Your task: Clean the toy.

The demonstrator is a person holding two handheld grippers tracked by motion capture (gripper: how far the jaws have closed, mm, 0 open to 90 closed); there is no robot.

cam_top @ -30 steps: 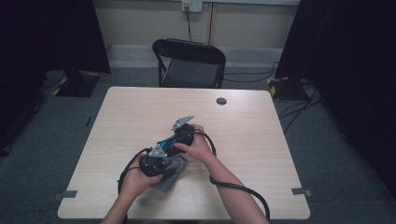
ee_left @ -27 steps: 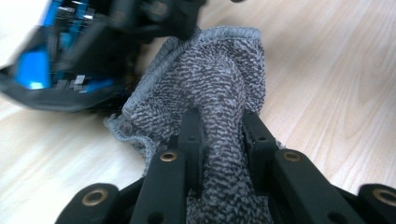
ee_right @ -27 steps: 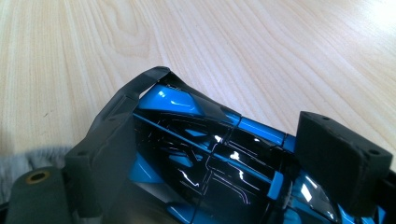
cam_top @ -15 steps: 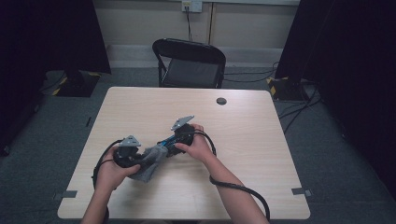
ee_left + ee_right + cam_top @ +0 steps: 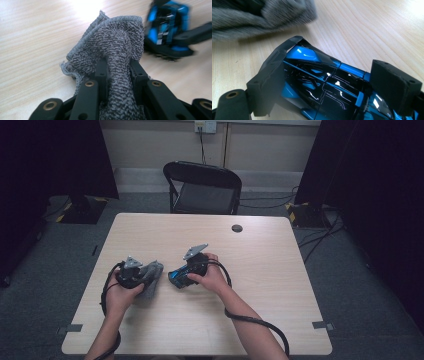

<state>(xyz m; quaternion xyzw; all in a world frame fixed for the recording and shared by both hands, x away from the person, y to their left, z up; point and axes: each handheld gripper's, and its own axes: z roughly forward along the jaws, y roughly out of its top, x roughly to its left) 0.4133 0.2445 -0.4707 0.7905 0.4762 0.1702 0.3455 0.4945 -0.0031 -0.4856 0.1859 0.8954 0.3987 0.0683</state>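
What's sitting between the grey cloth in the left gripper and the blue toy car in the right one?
Nothing visible. Bare table separates the grey cloth, clamped in the left gripper, from the blue toy car, clamped in the right gripper.

In the left gripper view the blue and black toy car (image 5: 170,35) is blurred and cut by the top edge. In the right gripper view the grey knitted cloth (image 5: 259,17) is out of focus and cropped at the top-left corner, and the car's rear runs off the bottom edge
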